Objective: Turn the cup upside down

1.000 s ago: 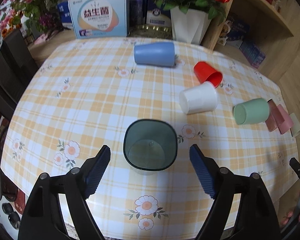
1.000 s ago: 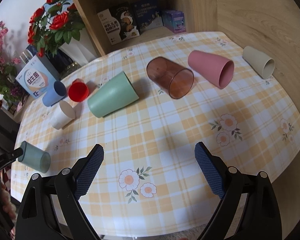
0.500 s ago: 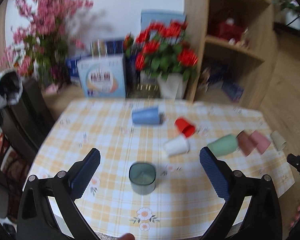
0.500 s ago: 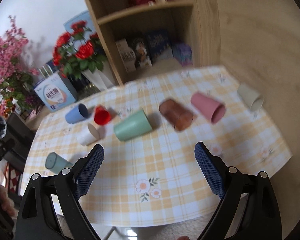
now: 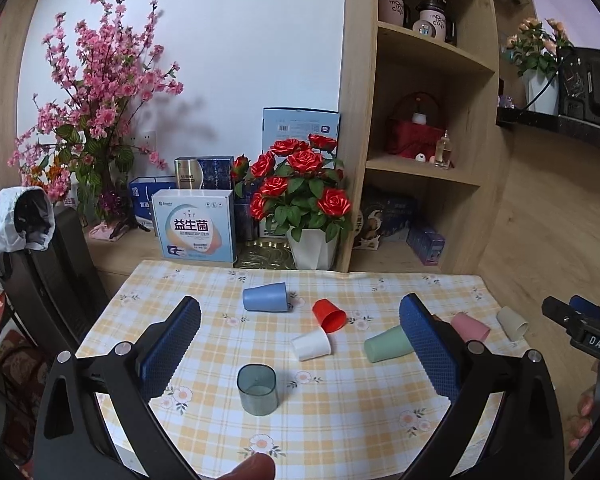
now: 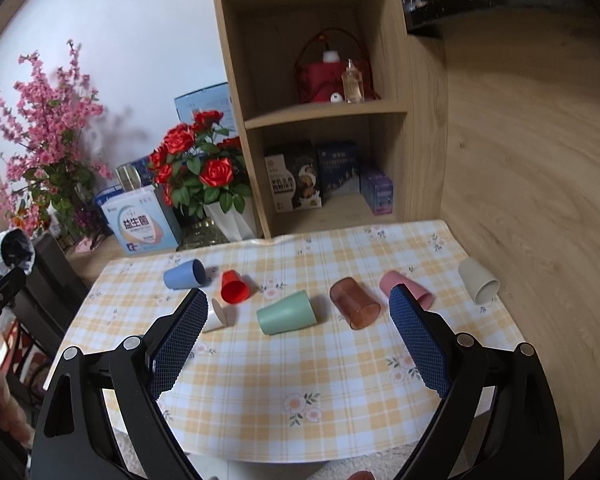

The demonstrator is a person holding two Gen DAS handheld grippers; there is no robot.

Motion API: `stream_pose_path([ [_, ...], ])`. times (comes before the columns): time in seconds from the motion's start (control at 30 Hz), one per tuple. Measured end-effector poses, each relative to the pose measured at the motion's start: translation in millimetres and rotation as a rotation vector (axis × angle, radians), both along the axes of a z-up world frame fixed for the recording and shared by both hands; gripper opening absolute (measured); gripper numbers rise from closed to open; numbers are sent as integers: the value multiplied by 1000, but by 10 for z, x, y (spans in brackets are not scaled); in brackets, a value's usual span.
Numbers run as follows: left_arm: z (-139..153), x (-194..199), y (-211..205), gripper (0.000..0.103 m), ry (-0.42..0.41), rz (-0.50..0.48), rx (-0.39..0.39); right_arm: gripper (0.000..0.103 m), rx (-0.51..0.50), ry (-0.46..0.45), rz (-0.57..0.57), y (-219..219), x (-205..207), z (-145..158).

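Left wrist view: left gripper (image 5: 300,344) and right gripper (image 6: 296,334) spread wide, holding nothing.

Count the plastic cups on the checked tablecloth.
8: teal translucent cup standing nearest; lying beyond are blue cup, red cup, white cup, green cup, brown translucent cup, pink cup, beige cup.

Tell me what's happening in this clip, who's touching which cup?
Nobody is touching a cup right now. A person holds two tongs above the checked tablecloth; the left tongs and right tongs are both open and empty. The grey-green cup stands on the near side, apart from the rest. The blue cup, red cup, white cup and mint cup lie on their sides.
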State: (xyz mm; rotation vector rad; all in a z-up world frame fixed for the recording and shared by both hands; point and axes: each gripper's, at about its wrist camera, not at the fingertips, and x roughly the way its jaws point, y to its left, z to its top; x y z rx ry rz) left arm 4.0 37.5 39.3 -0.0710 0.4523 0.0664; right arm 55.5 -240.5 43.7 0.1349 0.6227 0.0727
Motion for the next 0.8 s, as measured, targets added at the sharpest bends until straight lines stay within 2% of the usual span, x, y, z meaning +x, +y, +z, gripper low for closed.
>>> stream_pose_path([
  [0.8, 17, -154, 37, 97, 10, 26, 1, 89, -21, 4, 9, 79, -16, 10],
])
